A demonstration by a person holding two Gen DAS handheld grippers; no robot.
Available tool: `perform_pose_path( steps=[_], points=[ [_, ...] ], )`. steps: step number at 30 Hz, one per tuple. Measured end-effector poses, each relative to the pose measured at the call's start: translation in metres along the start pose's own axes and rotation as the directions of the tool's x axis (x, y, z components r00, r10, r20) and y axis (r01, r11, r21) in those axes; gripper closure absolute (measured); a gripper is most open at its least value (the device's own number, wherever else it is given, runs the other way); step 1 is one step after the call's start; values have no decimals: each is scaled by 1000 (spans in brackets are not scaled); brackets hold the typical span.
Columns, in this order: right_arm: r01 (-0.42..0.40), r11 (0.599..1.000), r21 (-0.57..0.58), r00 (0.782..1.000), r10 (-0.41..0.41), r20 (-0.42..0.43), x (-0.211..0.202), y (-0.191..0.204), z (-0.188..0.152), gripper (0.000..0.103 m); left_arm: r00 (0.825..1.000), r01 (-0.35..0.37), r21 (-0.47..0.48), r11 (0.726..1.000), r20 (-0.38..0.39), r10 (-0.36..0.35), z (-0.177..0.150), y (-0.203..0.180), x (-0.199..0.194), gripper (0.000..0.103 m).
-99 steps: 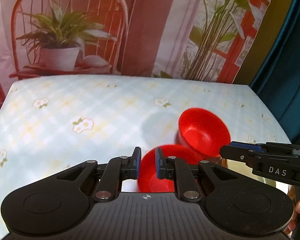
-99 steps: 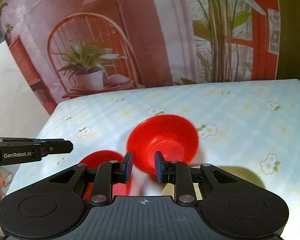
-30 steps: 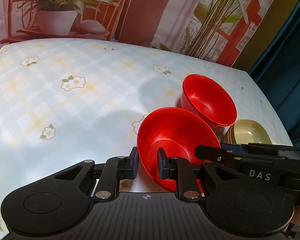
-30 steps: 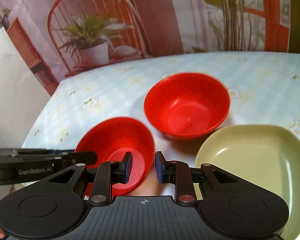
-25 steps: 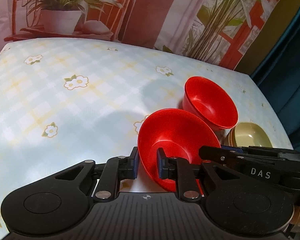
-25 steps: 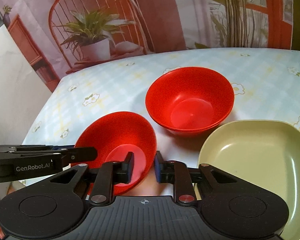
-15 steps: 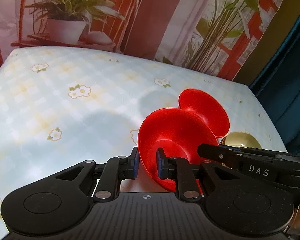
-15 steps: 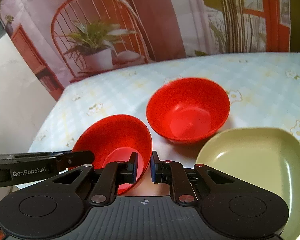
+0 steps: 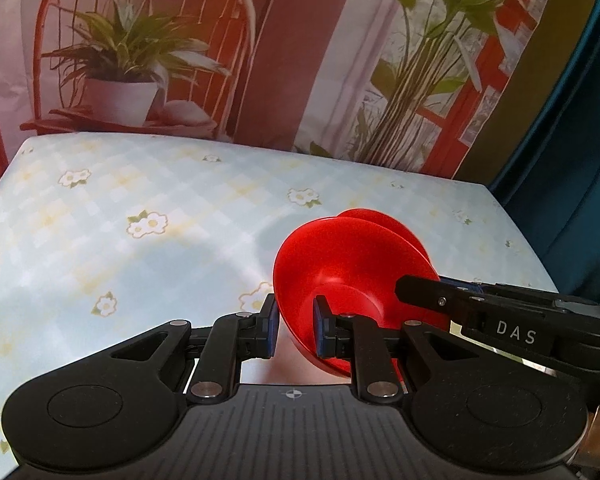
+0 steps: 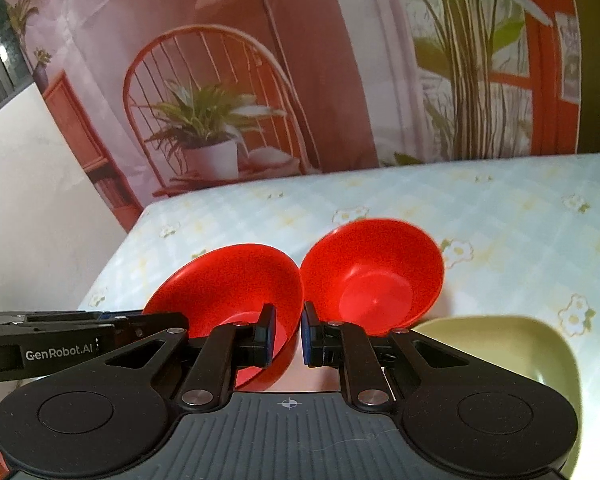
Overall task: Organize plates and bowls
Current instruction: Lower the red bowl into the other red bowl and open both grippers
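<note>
Both grippers hold one red bowl (image 9: 352, 264) (image 10: 228, 280) just above the flowered table. My left gripper (image 9: 296, 330) is shut on its left rim, one pad inside and one outside. My right gripper (image 10: 288, 334) is shut on the opposite rim; in the left wrist view it reaches in from the right (image 9: 404, 286). The left gripper enters the right wrist view from the left (image 10: 160, 320). A second red bowl (image 10: 376, 280) (image 9: 384, 220) sits on the table just behind. A pale green plate (image 10: 520, 352) lies to its right.
The table (image 9: 140, 200) carries a pale blue checked cloth with flowers. A printed backdrop with a chair and plants (image 9: 140, 80) hangs behind its far edge. A white wall (image 10: 28, 200) stands beyond the left edge, a teal curtain (image 9: 572, 160) past the right.
The right gripper's jaws closed on the near bowl's right rim. Both grippers then rose with the bowl, and the plate dropped out of the left wrist view.
</note>
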State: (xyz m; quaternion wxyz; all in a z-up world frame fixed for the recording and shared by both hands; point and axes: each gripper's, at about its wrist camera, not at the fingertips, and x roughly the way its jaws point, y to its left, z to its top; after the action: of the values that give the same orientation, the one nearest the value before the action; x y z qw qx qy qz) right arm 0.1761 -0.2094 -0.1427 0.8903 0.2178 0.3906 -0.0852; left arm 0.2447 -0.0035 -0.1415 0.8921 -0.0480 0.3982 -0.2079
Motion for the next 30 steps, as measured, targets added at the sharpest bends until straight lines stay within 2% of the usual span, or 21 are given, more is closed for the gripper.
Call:
perform_pose_path(
  steps=[14, 20, 25, 30],
  points=[
    [19, 1000, 10, 999, -19, 45, -14, -24, 13, 89, 999, 31, 48, 998, 7, -31, 15, -24, 10, 84],
    [27, 999, 18, 999, -28, 47, -13, -42, 21, 89, 999, 44, 64, 997, -4, -43, 26, -36, 25, 84],
    [29, 999, 31, 999, -30, 44, -8, -63, 35, 89, 997, 72, 36, 997, -8, -72, 41, -44, 41, 84],
    [47, 998, 33, 998, -48, 43, 0, -78, 49, 89, 998, 63, 55, 996, -26, -61, 50, -56, 57, 84]
  ],
)
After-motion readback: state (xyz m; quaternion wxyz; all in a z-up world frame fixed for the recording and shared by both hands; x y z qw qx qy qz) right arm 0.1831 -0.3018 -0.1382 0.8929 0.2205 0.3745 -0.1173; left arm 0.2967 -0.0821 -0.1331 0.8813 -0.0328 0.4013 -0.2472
